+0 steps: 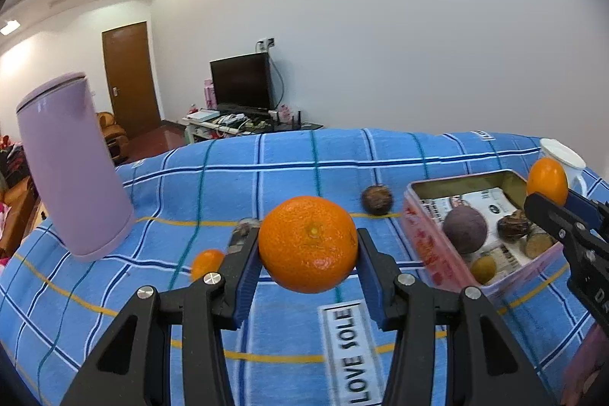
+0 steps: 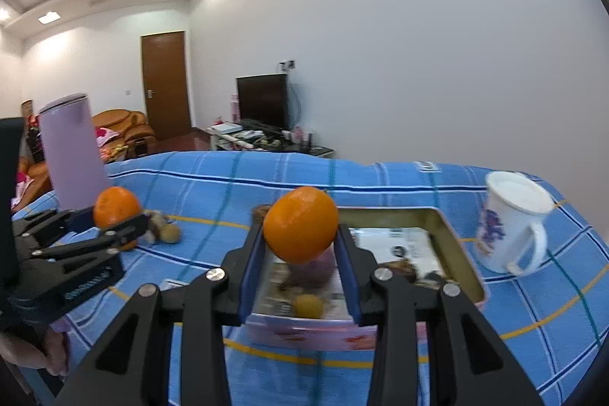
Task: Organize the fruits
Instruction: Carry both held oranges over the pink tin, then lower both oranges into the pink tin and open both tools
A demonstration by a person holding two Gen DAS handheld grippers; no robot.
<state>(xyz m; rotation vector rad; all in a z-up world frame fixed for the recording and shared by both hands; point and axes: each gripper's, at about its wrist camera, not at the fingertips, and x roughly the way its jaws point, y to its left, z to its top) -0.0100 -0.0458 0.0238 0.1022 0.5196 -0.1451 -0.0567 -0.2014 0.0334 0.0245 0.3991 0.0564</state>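
Left wrist view: left gripper (image 1: 308, 246) clamped large orange (image 1: 308, 243) above blue checked cloth (image 1: 266, 170). Right gripper (image 2: 300, 238) clamped smaller orange (image 2: 300, 229) over pink tin (image 2: 453, 246).

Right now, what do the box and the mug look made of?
Box: likely thin metal tin, with a dull gold inside wall, a rolled rim and a pink printed outside. Mug: probably glazed ceramic, glossy white with a blue print, though plastic is possible.

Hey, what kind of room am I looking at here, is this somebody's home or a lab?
Most likely a home living room: a television on a low stand, an orange-brown sofa by a wooden door, and a blue checked cloth covering the work surface.
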